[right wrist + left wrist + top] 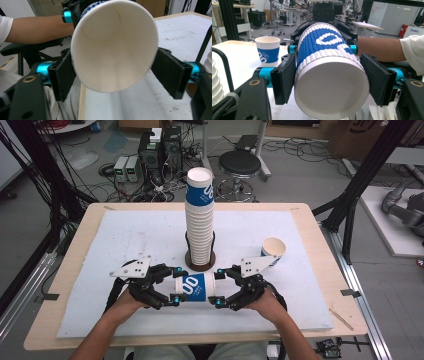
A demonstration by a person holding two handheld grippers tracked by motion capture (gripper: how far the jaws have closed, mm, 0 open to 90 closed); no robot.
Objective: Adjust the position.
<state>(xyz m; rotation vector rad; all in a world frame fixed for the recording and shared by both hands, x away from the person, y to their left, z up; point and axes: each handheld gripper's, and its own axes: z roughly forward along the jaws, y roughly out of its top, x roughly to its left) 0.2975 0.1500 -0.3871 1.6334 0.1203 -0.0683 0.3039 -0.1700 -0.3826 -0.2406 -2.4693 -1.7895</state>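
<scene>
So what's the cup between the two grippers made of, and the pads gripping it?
The cup looks like paper: a matte white inside and rolled rim, with a ribbed, corrugated blue-and-white sleeve outside. The pads seem to be black foam or rubber, dull and slightly textured; which one can't be told.

A blue-and-white cup (pixel 193 287) lies sideways between the left tongs (pixel 176 284) and right tongs (pixel 218 287), near the surface's (pixel 125 235) front edge, before a tall cup stack (pixel 199 217).

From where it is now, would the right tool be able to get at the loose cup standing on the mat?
Probably yes. The loose cup stands just beyond the right tool, with bare mat between them. But that tool's jaws sit around the mouth of the cup lying sideways, which the left tool grips, so it must back off first.
</scene>
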